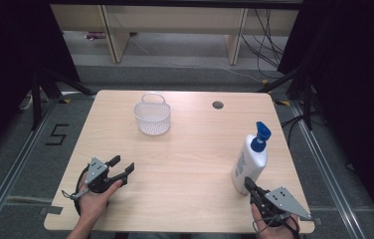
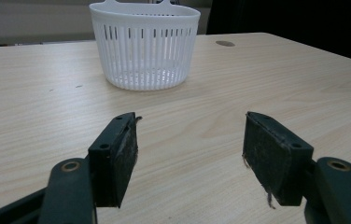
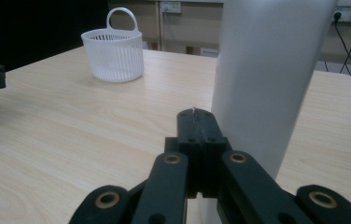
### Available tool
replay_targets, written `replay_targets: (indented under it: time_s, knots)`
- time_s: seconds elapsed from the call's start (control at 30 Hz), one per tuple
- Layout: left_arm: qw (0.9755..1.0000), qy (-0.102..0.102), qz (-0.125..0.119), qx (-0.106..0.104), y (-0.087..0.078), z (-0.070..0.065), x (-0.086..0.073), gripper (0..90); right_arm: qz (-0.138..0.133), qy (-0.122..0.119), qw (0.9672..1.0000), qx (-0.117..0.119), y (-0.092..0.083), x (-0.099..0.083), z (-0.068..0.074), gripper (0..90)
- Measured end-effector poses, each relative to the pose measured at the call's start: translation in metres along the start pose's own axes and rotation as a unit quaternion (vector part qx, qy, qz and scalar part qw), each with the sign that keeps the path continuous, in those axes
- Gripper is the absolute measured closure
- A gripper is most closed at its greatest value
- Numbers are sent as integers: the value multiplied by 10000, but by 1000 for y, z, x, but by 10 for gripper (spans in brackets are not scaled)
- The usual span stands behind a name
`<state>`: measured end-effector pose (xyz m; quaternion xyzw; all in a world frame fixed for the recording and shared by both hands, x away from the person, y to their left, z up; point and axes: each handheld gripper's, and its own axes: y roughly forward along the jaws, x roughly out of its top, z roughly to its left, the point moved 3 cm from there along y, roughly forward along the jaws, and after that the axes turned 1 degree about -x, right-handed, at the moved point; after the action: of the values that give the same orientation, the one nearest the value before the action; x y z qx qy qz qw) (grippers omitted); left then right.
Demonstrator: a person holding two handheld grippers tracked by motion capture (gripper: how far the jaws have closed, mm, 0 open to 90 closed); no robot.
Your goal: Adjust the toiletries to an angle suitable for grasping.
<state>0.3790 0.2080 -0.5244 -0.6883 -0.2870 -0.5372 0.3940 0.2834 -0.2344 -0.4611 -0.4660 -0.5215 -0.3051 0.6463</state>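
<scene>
We are sitting at the approach step: our right gripper [image 1: 249,184], jaws pressed together on nothing, is nosing against the base of the upright white plastic pump bottle with blue nozzle [image 1: 251,159] at the right edge of the light wooden table [image 1: 185,164]. Our left gripper [image 1: 122,166] is resting released near-left, facing the white slotted plastic basket [image 1: 152,117]. Next, we judge, the right jaws need spreading around the bottle.
</scene>
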Motion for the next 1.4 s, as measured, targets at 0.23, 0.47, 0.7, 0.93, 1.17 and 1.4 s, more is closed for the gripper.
replay_targets:
  time_s: [0.23, 0.47, 0.7, 0.93, 1.17, 1.4]
  knots:
    - [10000, 33, -46, -64, 2, 1, 0, 346, -66, -34, 9999, -118, 7, 5, 0, 900]
    - [10000, 0, 12, -24, 1, 1, -1, 346, -26, 85, 9999, -117, 11, 7, 0, 900]
    - [10000, -18, 46, -3, 1, 0, -1, 345, -48, -46, 9996, -270, 12, 7, -4, 900]
    - [10000, -21, 52, -4, 0, 1, -2, 345, 1, 92, 9997, -205, 11, 7, -3, 900]
    - [10000, -17, 85, 10, 0, 1, -2, 343, -46, 57, 9995, -315, 8, 7, -9, 900]
    - [10000, -6, 84, -9, 1, 0, -2, 343, -13, 112, 9983, -577, 2, 6, -23, 900]
